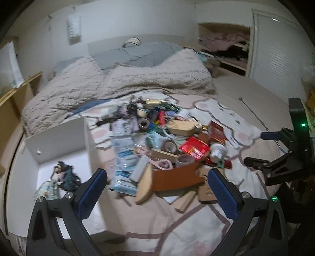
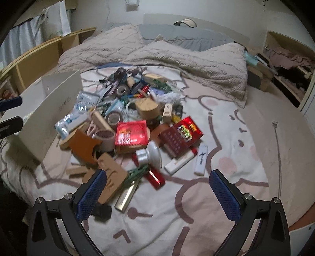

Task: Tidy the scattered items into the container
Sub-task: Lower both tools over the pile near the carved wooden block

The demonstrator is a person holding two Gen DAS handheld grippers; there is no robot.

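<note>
Tape rolls point(image 2: 121, 90): at least three. Red packets point(image 2: 131, 133): two. White lighters point(image 2: 201, 159): two. White container point(image 1: 59, 141): one. Grey pillows point(image 2: 177, 35): two. Remaining heap blurred; its small items cannot be counted.

Crumpled beige quilt point(image 2: 157, 59) lying across the bed, grey pillows point(image 2: 183, 35) resting against the pale headboard point(image 2: 167, 18), wooden shelving point(image 2: 39, 57) running along one side, white louvred door point(image 1: 275, 65) standing beside an open closet point(image 1: 224, 47), white walls point(image 1: 137, 17) looking dim.
</note>
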